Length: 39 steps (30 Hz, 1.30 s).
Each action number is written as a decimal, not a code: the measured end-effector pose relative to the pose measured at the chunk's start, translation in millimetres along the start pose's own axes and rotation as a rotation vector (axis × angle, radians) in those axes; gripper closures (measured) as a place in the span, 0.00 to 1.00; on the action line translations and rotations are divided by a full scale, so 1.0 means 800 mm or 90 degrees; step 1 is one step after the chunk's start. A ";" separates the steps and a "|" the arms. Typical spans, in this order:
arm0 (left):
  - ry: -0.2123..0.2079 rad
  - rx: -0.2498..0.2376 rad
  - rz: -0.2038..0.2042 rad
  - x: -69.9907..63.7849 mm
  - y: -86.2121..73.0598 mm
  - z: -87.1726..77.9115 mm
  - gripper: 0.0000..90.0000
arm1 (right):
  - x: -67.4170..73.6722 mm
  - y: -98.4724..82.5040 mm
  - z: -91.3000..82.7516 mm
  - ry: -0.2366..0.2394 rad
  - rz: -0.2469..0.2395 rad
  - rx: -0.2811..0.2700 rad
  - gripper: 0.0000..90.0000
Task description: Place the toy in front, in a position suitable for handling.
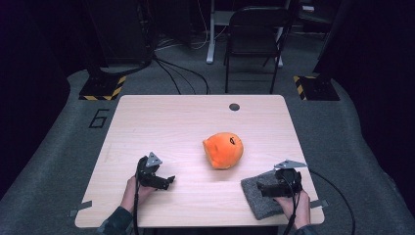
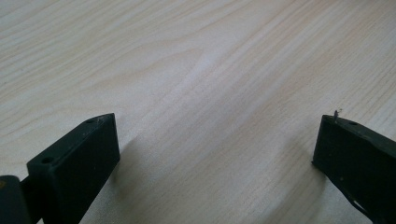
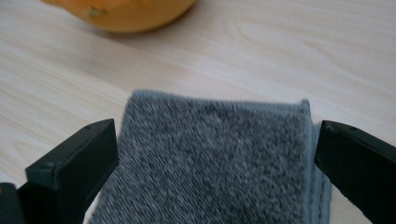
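Right gripper view: right claw (image 3: 215, 154) spread wide, straddling the folded grey cloth (image 3: 210, 158), pads clear of it. Cloth lies at the counter's (image 1: 161, 122) near-right corner, long axis along the claw's line. Left claw (image 2: 215, 154) released, over bare wood, farther off.

The left claw (image 1: 166, 182) and the right claw (image 1: 264, 189) are matte black, each with two blocky jaws showing small screw holes, a grey three-cornered plate on top and a trailing black cable. The person's sleeves (image 1: 115, 223) are dark and patterned.
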State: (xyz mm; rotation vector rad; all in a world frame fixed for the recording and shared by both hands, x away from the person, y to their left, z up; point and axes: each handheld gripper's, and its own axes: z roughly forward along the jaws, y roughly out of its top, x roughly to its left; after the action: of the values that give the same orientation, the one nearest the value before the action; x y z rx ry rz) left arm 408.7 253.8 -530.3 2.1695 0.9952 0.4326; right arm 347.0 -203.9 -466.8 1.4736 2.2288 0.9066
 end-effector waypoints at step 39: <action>0.000 0.000 -0.001 0.000 0.000 0.000 0.00 | -0.027 -0.026 -0.003 -0.051 0.007 -0.003 0.87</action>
State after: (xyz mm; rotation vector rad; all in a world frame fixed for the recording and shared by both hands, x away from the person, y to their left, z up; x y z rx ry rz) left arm 408.6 253.7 -530.3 2.1692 0.9963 0.4325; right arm 340.2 -230.1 -480.3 1.4949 2.1623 0.8407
